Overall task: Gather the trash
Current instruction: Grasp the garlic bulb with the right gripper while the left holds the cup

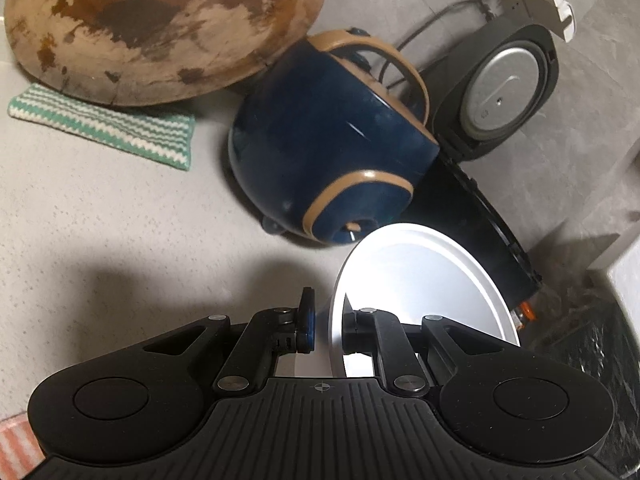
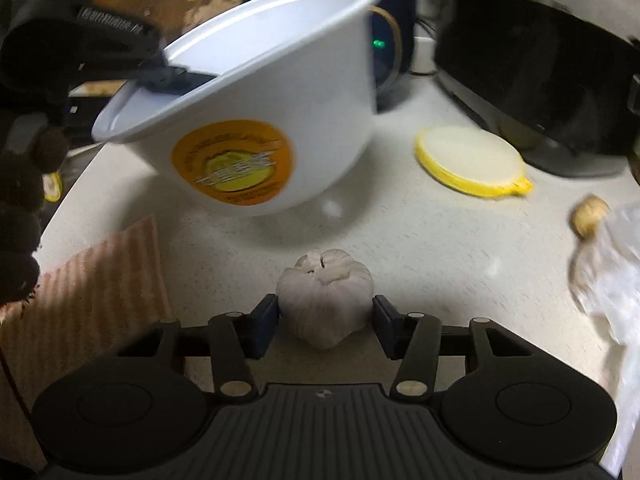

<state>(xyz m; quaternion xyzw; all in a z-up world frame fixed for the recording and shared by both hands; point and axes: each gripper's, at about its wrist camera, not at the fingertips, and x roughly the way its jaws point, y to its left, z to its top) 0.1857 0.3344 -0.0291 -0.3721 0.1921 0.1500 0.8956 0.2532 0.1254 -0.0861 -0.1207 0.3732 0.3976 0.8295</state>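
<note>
A white plastic bowl [image 2: 280,92] with an orange and yellow label hangs tilted above the counter. My left gripper [image 1: 328,326] is shut on its rim, one finger inside and one outside; in the right wrist view that gripper [image 2: 176,76] bites the bowl's upper left edge. In the left wrist view only the bowl's pale inside [image 1: 420,280] shows. A whole garlic bulb [image 2: 326,300] lies on the counter between the fingers of my right gripper [image 2: 326,324], and both pads meet its sides.
A yellow-rimmed lid [image 2: 472,164], a small tan scrap [image 2: 590,216] and crumpled clear plastic [image 2: 612,280] lie to the right. A black appliance [image 2: 540,72], a blue cooker [image 1: 328,140] and a round wooden board [image 1: 160,28] stand behind. Striped cloths [image 2: 88,300] [image 1: 104,128] lie at the left.
</note>
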